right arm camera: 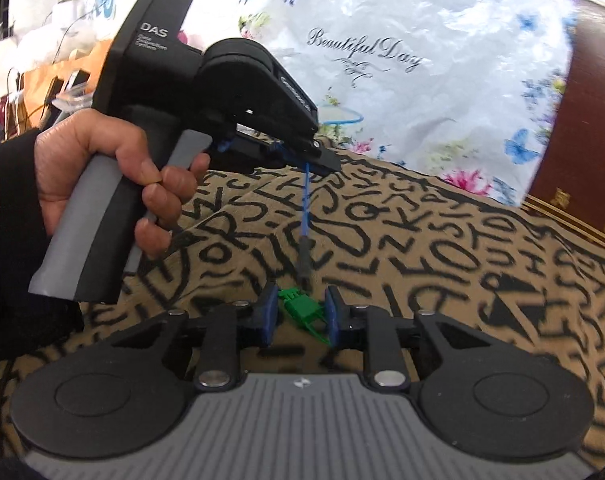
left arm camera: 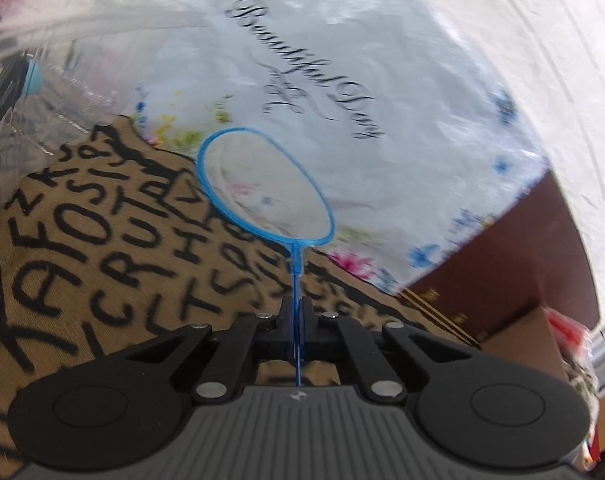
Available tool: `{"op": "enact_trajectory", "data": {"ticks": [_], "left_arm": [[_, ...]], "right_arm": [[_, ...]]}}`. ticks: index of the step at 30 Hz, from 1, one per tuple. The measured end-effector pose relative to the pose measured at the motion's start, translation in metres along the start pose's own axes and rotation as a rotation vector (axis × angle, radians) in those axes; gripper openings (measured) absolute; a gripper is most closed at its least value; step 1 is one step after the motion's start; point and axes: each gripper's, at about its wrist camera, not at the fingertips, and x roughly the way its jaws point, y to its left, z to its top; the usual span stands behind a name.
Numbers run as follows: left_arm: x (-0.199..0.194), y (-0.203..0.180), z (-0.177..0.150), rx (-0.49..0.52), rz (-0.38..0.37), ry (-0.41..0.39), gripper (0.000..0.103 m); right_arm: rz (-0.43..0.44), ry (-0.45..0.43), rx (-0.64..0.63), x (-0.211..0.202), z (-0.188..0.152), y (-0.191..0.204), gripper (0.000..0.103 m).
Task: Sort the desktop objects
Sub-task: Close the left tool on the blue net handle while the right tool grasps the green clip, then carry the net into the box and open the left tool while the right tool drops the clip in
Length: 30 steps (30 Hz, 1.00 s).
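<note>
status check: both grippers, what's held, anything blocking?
Left gripper shut on blue mini racket, held above the lettered cloth. Right gripper around green clip, contact unclear. Floral bag ahead, no blocker visible.

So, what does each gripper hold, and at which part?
Left gripper: shut on the blue mini racket, at its thin shaft. Right gripper: a green clip, by its sides.
</note>
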Motion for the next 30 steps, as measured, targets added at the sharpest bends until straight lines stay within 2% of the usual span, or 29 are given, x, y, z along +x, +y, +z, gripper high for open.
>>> {"op": "enact_trajectory", "data": {"ticks": [7, 15, 23, 30], "left_arm": [[-0.027, -0.044, -0.011, 0.064, -0.091, 0.008, 0.0], [-0.047, -0.121, -0.025, 0.168, -0.247, 0.035, 0.0], [-0.035, -0.229, -0.04, 0.264, -0.45, 0.115, 0.0], [-0.004, -0.324, -0.062, 0.348, -0.587, 0.168, 0.0]], "right_arm": [[-0.053, -0.094, 0.031, -0.057, -0.003, -0.003, 0.024], [-0.168, -0.245, 0.077, -0.132, -0.005, -0.016, 0.024], [-0.394, -0.391, 0.168, -0.209, -0.019, -0.072, 0.024], [-0.601, -0.455, 0.255, -0.262, -0.039, -0.143, 0.024]]}}
